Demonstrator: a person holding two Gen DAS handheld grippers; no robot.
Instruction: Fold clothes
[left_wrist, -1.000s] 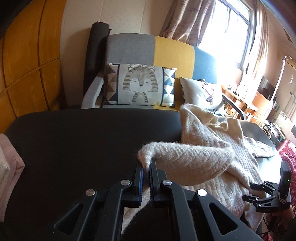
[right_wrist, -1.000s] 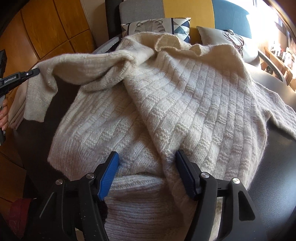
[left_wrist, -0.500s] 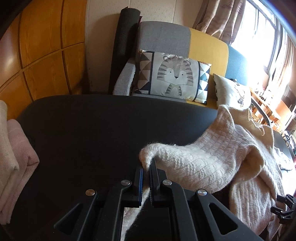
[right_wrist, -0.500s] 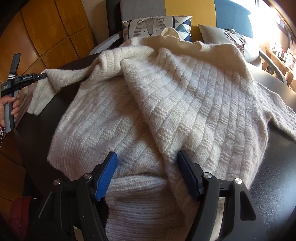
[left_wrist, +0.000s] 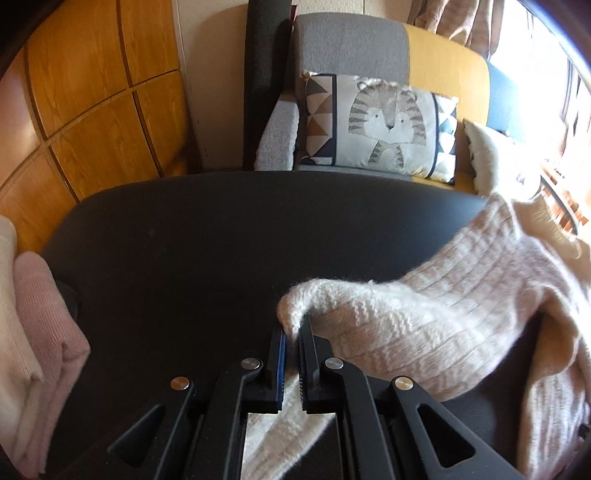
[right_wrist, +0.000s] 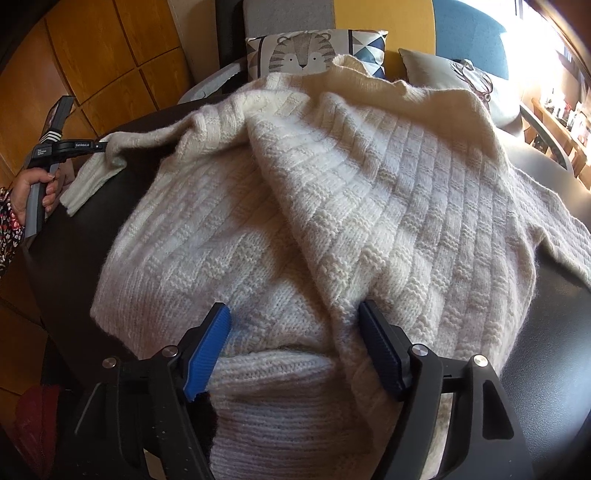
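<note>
A cream knitted sweater (right_wrist: 369, 206) lies spread on the black table (right_wrist: 546, 354), its hem toward me. My left gripper (left_wrist: 292, 332) is shut on the sweater's left sleeve (left_wrist: 406, 325) near the cuff and holds it stretched out to the left above the table; it also shows in the right wrist view (right_wrist: 101, 147). My right gripper (right_wrist: 295, 328) is open, its blue pads (right_wrist: 218, 332) astride the sweater's hem fold, gripping nothing. The right sleeve (right_wrist: 554, 229) lies flat toward the right.
Folded pink and white clothes (left_wrist: 33, 325) are stacked at the table's left edge. Behind the table stands a grey-yellow-blue sofa (left_wrist: 369, 55) with a tiger cushion (left_wrist: 380, 125). Wooden panels (left_wrist: 92, 110) line the left wall. Bare black tabletop (left_wrist: 221, 240) lies ahead of the left gripper.
My left gripper has pulled the sleeve further left and away from the body, stretching it out. The right gripper has stayed open over the hem.
</note>
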